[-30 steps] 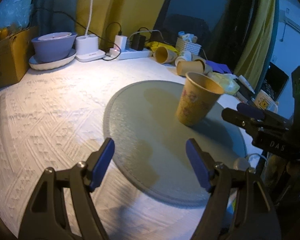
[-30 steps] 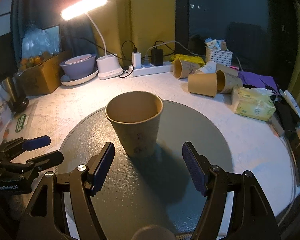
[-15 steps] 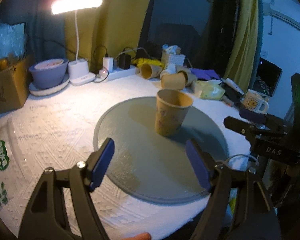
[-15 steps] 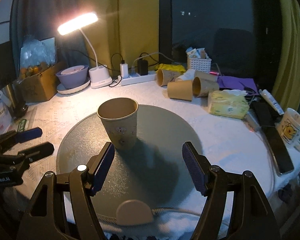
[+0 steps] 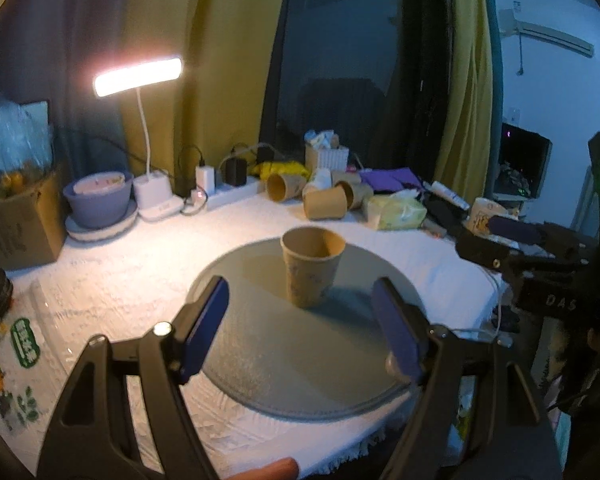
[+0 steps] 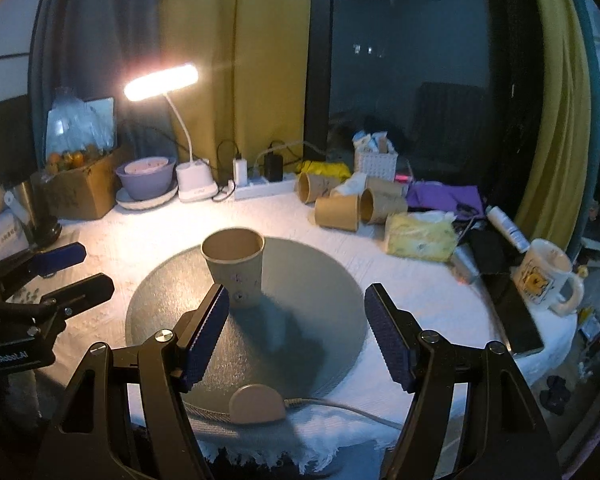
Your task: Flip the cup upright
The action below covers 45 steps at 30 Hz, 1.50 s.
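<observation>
A tan paper cup (image 5: 312,266) stands upright, mouth up, on the round grey mat (image 5: 260,352); it also shows in the right wrist view (image 6: 236,268) on the same mat (image 6: 312,320). My left gripper (image 5: 300,328) is open and empty, held back from the cup on the near side. My right gripper (image 6: 294,336) is open and empty, also back from the cup, near the table's front edge. Each gripper appears at the side of the other's view: the right one (image 5: 528,248) and the left one (image 6: 56,272).
Several paper cups (image 6: 340,204) lie on their sides at the back, by a tissue pack (image 6: 420,232). A lit desk lamp (image 6: 162,82), power strip (image 6: 260,188), purple bowl (image 6: 146,178) and cardboard box (image 6: 80,188) line the back. A mug (image 6: 544,276) and phone (image 6: 512,316) sit right. A round puck with cable (image 6: 256,402) lies at the front edge.
Both grippers have pulled back and up from the cup, which looks smaller now. The cup stays upright on the mat. Both grippers stay open.
</observation>
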{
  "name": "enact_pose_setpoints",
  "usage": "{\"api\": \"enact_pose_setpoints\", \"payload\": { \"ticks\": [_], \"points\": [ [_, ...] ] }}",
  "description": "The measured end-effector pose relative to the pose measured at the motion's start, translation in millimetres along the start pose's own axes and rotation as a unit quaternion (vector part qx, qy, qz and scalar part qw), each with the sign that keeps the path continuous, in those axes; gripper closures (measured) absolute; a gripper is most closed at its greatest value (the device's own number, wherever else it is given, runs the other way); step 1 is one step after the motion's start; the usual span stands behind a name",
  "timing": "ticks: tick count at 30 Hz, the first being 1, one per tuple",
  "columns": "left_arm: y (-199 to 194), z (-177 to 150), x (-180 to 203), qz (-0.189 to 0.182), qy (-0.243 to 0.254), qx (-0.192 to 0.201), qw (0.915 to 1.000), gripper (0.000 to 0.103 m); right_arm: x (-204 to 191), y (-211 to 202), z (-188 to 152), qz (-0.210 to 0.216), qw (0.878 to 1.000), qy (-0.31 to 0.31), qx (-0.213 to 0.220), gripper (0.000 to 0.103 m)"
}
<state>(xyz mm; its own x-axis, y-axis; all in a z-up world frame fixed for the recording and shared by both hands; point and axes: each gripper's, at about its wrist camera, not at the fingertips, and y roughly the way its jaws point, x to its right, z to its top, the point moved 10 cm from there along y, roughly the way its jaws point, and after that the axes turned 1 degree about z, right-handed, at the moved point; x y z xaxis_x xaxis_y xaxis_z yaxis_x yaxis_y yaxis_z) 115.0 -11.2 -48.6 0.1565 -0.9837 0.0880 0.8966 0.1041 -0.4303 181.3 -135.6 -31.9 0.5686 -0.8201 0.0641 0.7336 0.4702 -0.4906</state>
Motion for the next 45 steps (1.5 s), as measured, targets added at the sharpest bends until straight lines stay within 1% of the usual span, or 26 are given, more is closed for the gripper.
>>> {"api": "enact_pose_setpoints", "payload": {
  "ticks": [1, 2, 3, 9, 20, 25, 32, 34, 37, 42, 45],
  "points": [
    [-3, 3, 1, 0.003, 0.004, 0.007, 1.0000, 0.022, 1, -3, 2, -0.001, 1.000, -0.001, 0.004, 0.030],
    [-7, 7, 2, 0.004, 0.007, 0.014, 0.9999, 0.015, 1, -8, 5, -0.002, 1.000, -0.002, 0.008, 0.030],
    [-10, 9, 3, 0.003, 0.009, 0.021, 0.9997, 0.014, 1, -12, 8, -0.002, 1.000, -0.003, 0.013, 0.030],
    [-30, 29, 8, 0.003, 0.022, 0.056, 0.9982, 0.014, -2, -35, 24, 0.000, 0.999, -0.008, 0.037, 0.030],
    [-61, 52, 10, 0.002, 0.032, 0.100, 0.9944, 0.014, -8, -68, 46, 0.002, 0.998, -0.014, 0.067, 0.030],
    [-72, 61, 12, 0.000, 0.032, 0.114, 0.9929, 0.014, -10, -79, 55, 0.004, 0.997, -0.011, 0.077, 0.030],
    [-87, 75, 12, 0.008, 0.037, 0.135, 0.9902, 0.014, -17, -92, 69, 0.012, 0.995, -0.006, 0.094, 0.030],
    [-90, 77, 11, 0.012, 0.036, 0.138, 0.9897, 0.014, -19, -93, 73, 0.014, 0.995, -0.006, 0.097, 0.030],
    [-89, 78, 7, 0.017, 0.034, 0.137, 0.9899, 0.014, -18, -93, 76, 0.015, 0.995, -0.002, 0.101, 0.024],
    [-86, 77, 2, 0.021, 0.031, 0.133, 0.9904, 0.014, -18, -88, 78, 0.012, 0.995, 0.002, 0.097, 0.024],
    [-86, 77, -2, 0.018, 0.027, 0.134, 0.9905, 0.014, -20, -85, 79, 0.015, 0.995, 0.001, 0.096, 0.024]
  ]
}}
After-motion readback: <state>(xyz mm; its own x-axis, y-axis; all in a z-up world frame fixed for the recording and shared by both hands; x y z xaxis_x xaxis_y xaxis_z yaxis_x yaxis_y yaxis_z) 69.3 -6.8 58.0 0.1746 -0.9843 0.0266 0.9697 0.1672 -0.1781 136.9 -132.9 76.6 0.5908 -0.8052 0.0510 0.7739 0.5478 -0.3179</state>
